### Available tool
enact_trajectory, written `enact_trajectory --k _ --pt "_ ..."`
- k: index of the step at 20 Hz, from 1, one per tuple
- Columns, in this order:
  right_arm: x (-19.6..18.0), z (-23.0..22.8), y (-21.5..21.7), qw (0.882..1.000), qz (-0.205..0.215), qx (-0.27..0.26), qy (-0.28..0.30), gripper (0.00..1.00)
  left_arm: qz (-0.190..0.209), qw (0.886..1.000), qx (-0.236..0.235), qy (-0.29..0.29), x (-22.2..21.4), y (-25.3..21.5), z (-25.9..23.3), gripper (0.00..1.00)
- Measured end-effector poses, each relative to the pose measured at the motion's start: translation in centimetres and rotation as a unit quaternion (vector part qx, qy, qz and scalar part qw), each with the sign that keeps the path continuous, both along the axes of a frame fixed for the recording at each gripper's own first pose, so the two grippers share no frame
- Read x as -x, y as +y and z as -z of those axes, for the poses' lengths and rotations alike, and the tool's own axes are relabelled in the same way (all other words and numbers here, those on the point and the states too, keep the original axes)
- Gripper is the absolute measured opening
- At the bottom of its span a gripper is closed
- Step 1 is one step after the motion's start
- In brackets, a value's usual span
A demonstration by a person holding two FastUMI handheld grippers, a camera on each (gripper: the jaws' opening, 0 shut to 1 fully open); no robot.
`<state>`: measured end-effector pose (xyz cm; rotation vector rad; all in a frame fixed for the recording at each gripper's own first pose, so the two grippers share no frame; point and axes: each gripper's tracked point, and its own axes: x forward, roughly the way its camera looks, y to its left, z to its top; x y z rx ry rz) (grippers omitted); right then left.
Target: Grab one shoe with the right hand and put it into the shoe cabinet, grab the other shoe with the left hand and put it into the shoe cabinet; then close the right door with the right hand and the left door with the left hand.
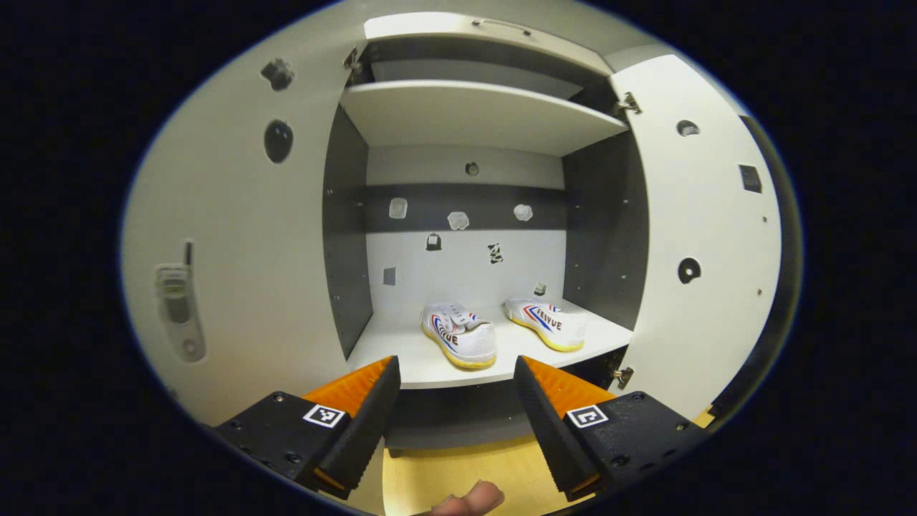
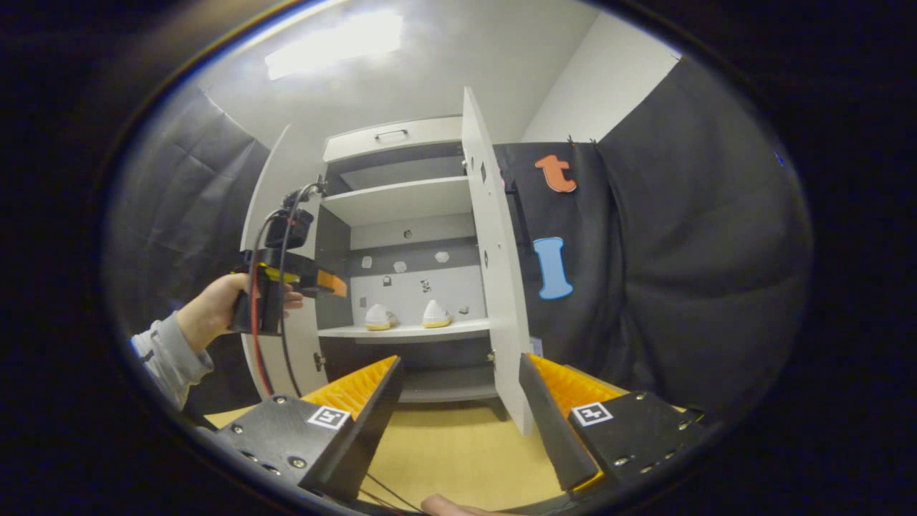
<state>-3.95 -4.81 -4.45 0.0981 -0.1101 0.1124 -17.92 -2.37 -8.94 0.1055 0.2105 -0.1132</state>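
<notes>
- Doors are the items left to handle. I judge each one a stiff, flat, light panel that swings on its hinges; it will not flex, and a push on the free edge, far from the hinges, should turn it with the least effort.
- Right door (image 2: 494,244) stands wide open, edge-on in the right gripper view, its lower corner just above the right gripper (image 2: 458,401). I would set one finger against its outer face near the free edge instead of pinching the smooth board, which looks slippery.
- Left door (image 1: 236,236) is swung open too; its inner face lies left of the left gripper (image 1: 455,401).
- Shoes: two, both on the lower shelf (image 1: 430,365) inside the shoe cabinet (image 2: 401,136). The left shoe (image 1: 458,333) sits nearer the shelf front; the right shoe (image 1: 548,322) lies farther back and to the right. They are apart. I judge them light and soft-sided, and they need no more handling.
- Left gripper: jaws spread, nothing between them, pointed at the shelf from in front of the cabinet. In the right gripper view it is held by a hand (image 2: 215,308) beside the left door.
- Right gripper: jaws spread, empty, back from the cabinet over the wooden floor (image 2: 458,451).
- Count: two shoes, two doors, two grippers, two shelves visible, with the upper shelf (image 1: 473,111) bare.
</notes>
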Motion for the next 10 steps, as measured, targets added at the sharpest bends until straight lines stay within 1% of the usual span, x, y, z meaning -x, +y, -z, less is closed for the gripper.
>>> enact_trajectory --k 2,4,5,6,8,9,10 --pt "-0.4 -1.1 -2.0 1.0 0.017 0.011 -0.004 0.96 0.017 1.0 0.013 -0.01 3.2 -1.2 0.1 0.96" --pt "-0.7 -2.1 -3.8 0.999 0.028 0.024 -0.002 0.97 0.026 0.999 0.021 -0.001 5.8 -1.4 1.2 0.96" --pt "-0.9 -2.6 -4.6 0.999 0.032 0.032 -0.003 0.96 0.03 0.999 0.022 -0.006 6.8 -1.3 1.4 0.97" --pt "-1.0 -3.0 -5.7 0.998 0.035 0.05 -0.003 0.95 0.029 0.999 0.019 -0.012 7.5 -1.1 1.4 0.98" --pt "-2.0 -4.2 -8.4 0.996 0.047 0.08 0.001 0.96 0.018 0.999 0.025 -0.033 9.0 -0.3 1.3 0.98" --pt "-2.6 -4.4 -9.3 0.995 0.047 0.093 0.011 0.94 0.012 0.999 0.027 -0.033 9.9 0.1 1.7 0.98" --pt "-3.1 -4.7 -10.2 0.993 0.05 0.105 0.021 0.96 0.006 0.999 0.027 -0.028 10.8 0.5 2.3 0.98"
